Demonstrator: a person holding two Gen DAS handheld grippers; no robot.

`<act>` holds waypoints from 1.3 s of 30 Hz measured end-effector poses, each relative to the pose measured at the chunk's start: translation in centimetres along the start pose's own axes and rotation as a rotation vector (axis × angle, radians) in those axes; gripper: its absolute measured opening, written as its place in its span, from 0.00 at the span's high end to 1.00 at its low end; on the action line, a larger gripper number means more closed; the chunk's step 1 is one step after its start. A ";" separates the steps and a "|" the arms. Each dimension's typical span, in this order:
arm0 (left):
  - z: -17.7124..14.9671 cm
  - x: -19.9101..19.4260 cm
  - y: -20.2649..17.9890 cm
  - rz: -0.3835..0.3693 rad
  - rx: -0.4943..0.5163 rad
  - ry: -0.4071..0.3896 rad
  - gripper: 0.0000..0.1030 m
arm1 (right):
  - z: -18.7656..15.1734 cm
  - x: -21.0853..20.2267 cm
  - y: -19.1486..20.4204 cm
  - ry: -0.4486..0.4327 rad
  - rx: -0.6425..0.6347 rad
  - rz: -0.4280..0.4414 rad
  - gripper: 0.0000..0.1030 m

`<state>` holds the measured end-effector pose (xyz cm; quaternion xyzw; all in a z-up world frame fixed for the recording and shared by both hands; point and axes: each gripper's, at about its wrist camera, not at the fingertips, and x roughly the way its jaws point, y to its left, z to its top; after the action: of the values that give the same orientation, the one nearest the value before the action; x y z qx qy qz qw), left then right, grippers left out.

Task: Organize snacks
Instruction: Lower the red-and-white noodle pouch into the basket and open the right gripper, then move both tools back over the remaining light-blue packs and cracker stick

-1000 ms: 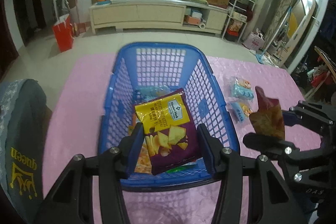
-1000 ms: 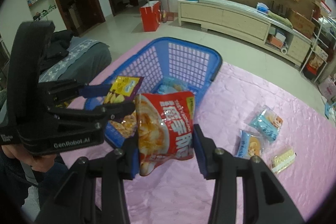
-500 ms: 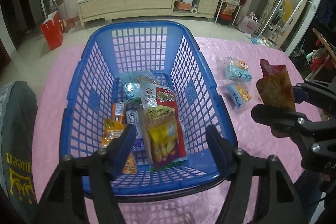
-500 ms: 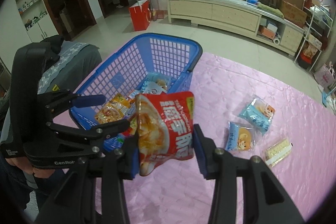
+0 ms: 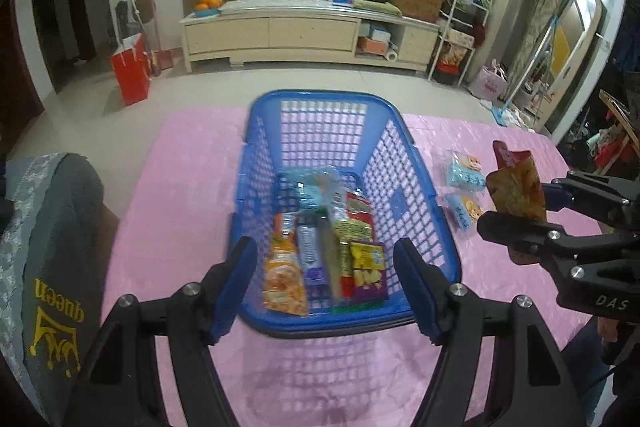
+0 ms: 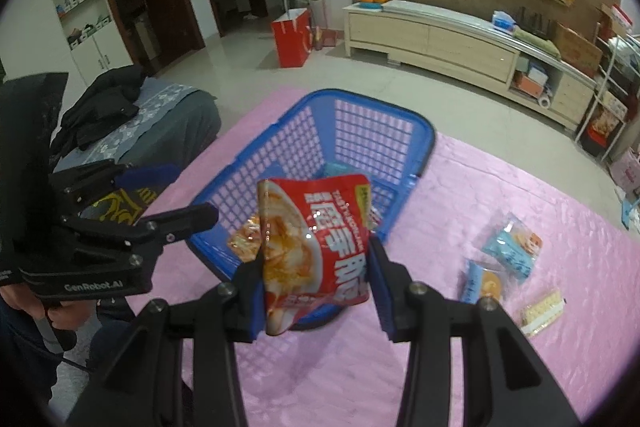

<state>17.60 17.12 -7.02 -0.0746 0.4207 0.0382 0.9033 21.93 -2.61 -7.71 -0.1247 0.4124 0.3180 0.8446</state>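
1. The right gripper [image 6: 316, 291] is clamped on a red bag [image 6: 316, 247]. The bag stands up tall, its long side going up and down, with its top end up.
2. The bag hangs in the air, in front of the blue basket [image 5: 396, 131] on the pink cloth [image 5: 176, 155].
3. The left gripper [image 5: 324, 287] has its jaws apart. They have just been opening, and nothing is between them.
4. Under the left gripper, snacks lie in the basket: a purple bag [image 5: 368, 271] and an orange bag [image 5: 284, 275], both pointing away from the camera.
5. Two blue packs [image 6: 512, 251] and a pale bar [image 6: 542, 309] lie flat on the cloth, right of the basket.
6. The red bag hides part of the basket. The snacks at the far end of the basket are blurred and hard to make out.
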 end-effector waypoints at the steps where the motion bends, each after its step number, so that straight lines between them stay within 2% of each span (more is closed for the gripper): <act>1: 0.0 -0.2 0.4 0.004 -0.003 -0.004 0.33 | 0.2 0.4 0.4 0.007 -0.004 0.007 0.53; 10: -0.7 -1.5 4.6 0.040 -0.030 -0.023 0.33 | 1.8 4.3 3.2 0.068 -0.038 0.032 0.53; 24: -2.4 0.8 7.8 0.025 -0.088 0.023 0.33 | 1.6 10.0 4.6 0.185 -0.056 0.035 0.53; 26: -2.6 1.0 8.2 0.026 -0.092 0.026 0.33 | 1.7 10.2 4.9 0.186 -0.073 0.021 0.48; 28: -2.7 0.9 8.5 0.032 -0.098 0.026 0.33 | 1.8 10.5 5.1 0.189 -0.078 -0.002 0.27; 29: -2.6 1.1 8.8 0.034 -0.102 0.025 0.33 | 1.9 10.6 5.1 0.192 -0.071 0.002 0.23; 33: -2.9 0.5 8.7 0.038 -0.107 0.020 0.33 | 1.7 9.8 4.8 0.181 -0.054 0.026 0.21; 39: -2.6 -0.3 7.3 0.033 -0.082 -0.001 0.33 | 1.2 6.4 4.0 0.130 -0.046 0.029 0.18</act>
<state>14.45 23.91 -9.20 -0.1047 0.4196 0.0706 0.8989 23.08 3.83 -11.70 -0.1583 0.4608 0.3308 0.8082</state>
